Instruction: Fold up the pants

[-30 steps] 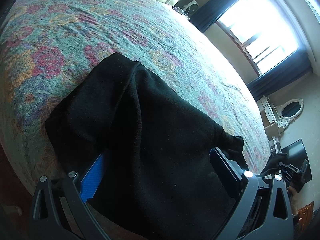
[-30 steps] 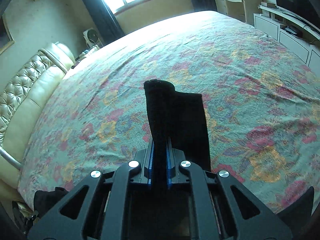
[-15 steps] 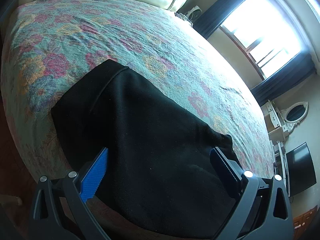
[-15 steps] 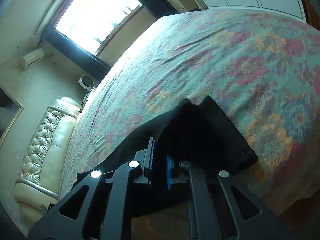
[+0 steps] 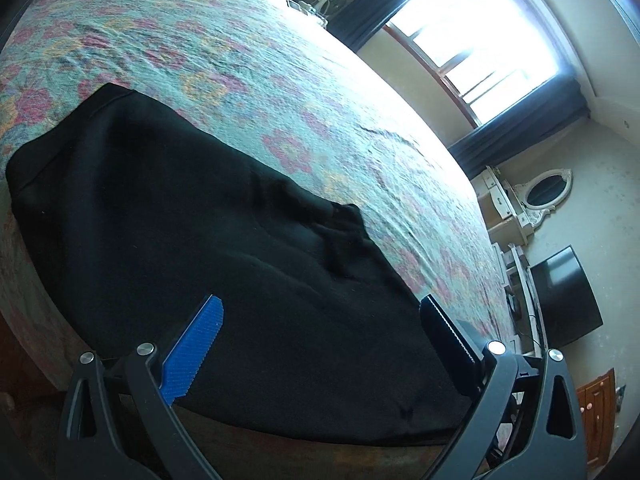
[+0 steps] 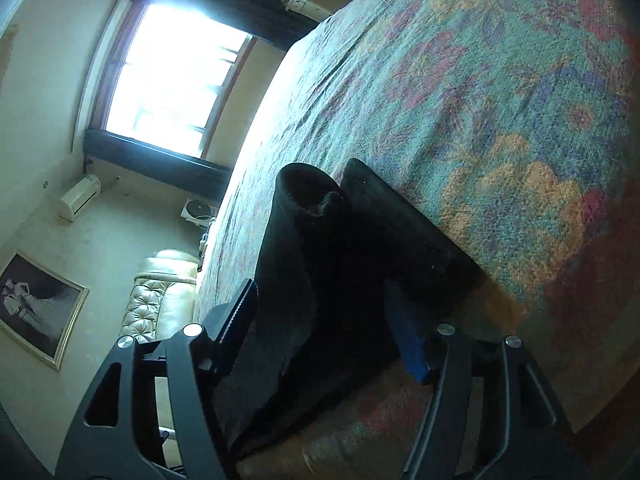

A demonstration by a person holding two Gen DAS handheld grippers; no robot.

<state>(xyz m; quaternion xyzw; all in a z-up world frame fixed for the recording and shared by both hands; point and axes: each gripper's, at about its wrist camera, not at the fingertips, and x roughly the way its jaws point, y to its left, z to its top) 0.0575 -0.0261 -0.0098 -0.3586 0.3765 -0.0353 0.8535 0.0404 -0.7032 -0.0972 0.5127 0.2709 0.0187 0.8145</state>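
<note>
**Tech 1:** Black, matte knit fabric: the pants [image 5: 224, 240] lie folded in a broad slab at the near edge of the bed [image 5: 280, 92], the lower hem hanging slightly over the side. Confirm the surface condition.

**Tech 2:** Mostly flat, with a puckered ridge near the far right corner. In the right wrist view the pants [image 6: 320, 280] show a rolled, tube-like end standing up beside a flatter panel.

**Tech 1:** Status of the right gripper [image 6: 320, 316]?

**Tech 2:** Its jaws have just been opening. They stand apart with the cloth between them; the serrated black pad and the blue pad do not appear to press on it.

**Tech 1:** Left gripper [image 5: 320, 320]?

**Tech 2:** Jaws spread wide, one ribbed blue pad and one toothed black pad, above the fabric and holding nothing.

**Tech 1:** Surroundings?

**Tech 2:** The bedspread is a coarse woven floral in teal, pink and orange. Beyond it: a tufted cream headboard [image 6: 156, 304], a bright window [image 5: 476, 36] with dark curtains, an oval mirror [image 5: 546, 190] and a framed picture [image 6: 36, 304].
</note>
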